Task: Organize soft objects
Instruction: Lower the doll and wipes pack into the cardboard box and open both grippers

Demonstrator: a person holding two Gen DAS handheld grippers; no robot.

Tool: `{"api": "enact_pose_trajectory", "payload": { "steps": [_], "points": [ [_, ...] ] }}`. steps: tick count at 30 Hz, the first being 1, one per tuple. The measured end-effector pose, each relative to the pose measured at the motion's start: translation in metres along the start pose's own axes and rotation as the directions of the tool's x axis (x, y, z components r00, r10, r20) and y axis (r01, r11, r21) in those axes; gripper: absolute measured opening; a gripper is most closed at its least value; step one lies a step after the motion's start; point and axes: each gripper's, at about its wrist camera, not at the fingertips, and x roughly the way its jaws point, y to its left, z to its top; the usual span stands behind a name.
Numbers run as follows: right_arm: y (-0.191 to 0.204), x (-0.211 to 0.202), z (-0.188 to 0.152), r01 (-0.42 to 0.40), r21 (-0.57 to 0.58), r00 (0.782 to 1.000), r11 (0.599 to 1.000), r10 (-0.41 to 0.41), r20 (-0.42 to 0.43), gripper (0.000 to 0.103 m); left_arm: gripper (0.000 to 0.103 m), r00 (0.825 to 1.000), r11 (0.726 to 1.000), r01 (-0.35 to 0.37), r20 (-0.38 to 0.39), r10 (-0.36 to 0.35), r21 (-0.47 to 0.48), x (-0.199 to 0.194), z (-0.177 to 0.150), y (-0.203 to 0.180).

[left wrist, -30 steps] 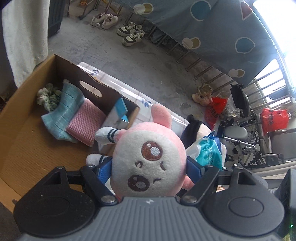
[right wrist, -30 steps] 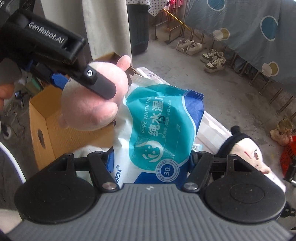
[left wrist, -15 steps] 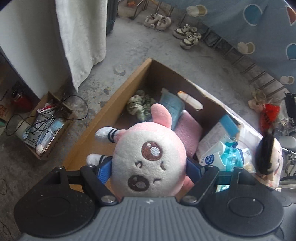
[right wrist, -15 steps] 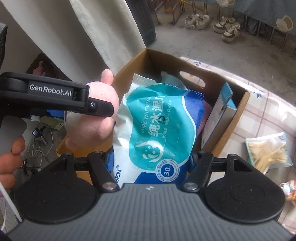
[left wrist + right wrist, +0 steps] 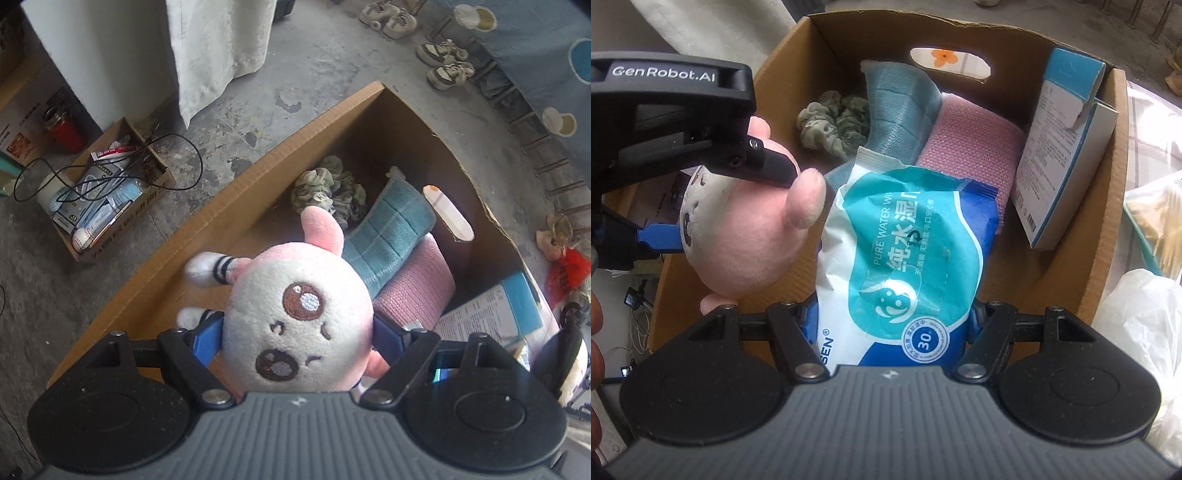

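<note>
My left gripper is shut on a pink and white plush toy and holds it above the open cardboard box. The plush also shows in the right wrist view, at the left over the box. My right gripper is shut on a blue and white pack of wet wipes, held over the box. Inside the box lie a green scrunchie, a teal cloth and a pink cloth.
A white and blue carton leans against the box's right wall. A small cardboard tray of odds and ends sits on the concrete floor at the left. A clear bag and white plastic lie right of the box. Shoes stand far off.
Both grippers have moved left from the table to over the box, carrying the plush toy and the wipes. Both views now look down into the box.
</note>
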Motion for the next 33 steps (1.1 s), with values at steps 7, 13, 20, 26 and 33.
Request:
{"api": "enact_pose_trajectory", "payload": {
  "steps": [7,13,20,26,33],
  "points": [
    [-0.001,0.019,-0.009,-0.04,0.052,0.999,0.998,0.04,-0.001,0.068,0.086,1.0,0.998,0.0,-0.03,-0.002,-0.065,0.03,0.011,0.012],
    [-0.006,0.045,-0.007,-0.05,0.092,0.998,0.995,0.053,-0.023,0.072,0.088,0.996,0.99,0.086,-0.01,-0.088,-0.113,0.042,0.012,0.028],
    [-0.008,0.058,-0.014,-0.127,0.18,0.99,0.975,0.135,-0.032,0.078,0.089,0.99,0.984,0.142,-0.005,-0.143,-0.112,0.04,0.015,0.035],
    [-0.012,0.055,-0.013,-0.142,0.169,0.988,0.975,0.149,-0.03,0.069,0.087,0.982,0.972,0.191,0.021,-0.19,-0.137,0.027,0.013,0.042],
    [-0.002,0.064,-0.004,-0.192,0.138,0.98,0.972,0.198,-0.03,0.072,0.087,0.98,0.969,0.198,0.041,-0.194,-0.151,0.024,0.011,0.045]
  ]
}}
